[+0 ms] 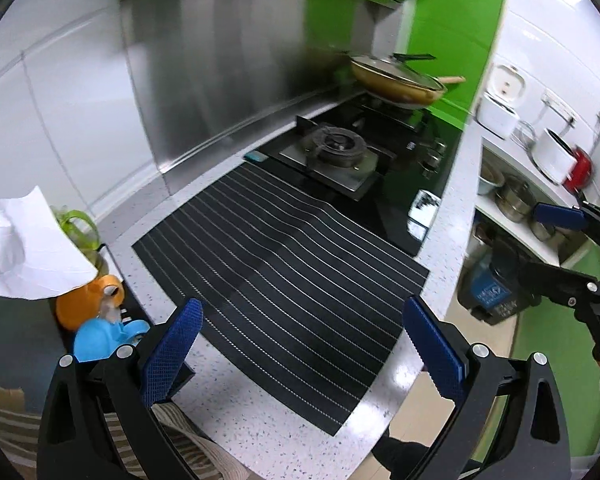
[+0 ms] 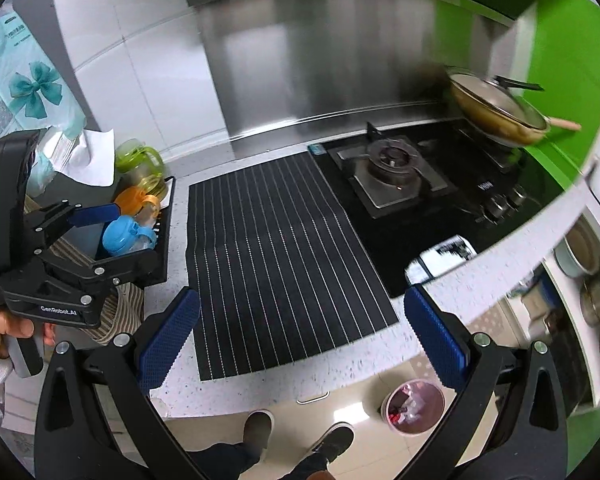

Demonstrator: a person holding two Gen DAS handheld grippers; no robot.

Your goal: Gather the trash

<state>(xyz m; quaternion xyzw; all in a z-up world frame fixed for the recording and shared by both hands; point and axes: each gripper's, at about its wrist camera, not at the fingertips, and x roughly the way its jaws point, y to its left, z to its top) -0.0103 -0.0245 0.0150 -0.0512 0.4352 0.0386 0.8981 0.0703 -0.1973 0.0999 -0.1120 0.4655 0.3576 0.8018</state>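
Both grippers hover level above the counter, jaws spread wide and holding nothing. The striped mat (image 1: 284, 280) lies between and ahead of the left gripper (image 1: 302, 344). Below the right gripper (image 2: 302, 340), by its right finger, stands the trash bin (image 2: 414, 406).

A black-and-white wrapper (image 2: 444, 258) lies flat at the near edge of the black stove glass on the surface, just ahead of the right claw's (image 2: 300, 336) right-hand finger and slightly to that side; its print is blurred and cannot be read. In the left wrist view the same wrapper (image 1: 424, 214) sits ahead and to the right of the left claw (image 1: 300, 344). Below the right claw, on the floor, stands a round bin (image 2: 414, 406) with a pale rim, holding crumpled red and white scraps.
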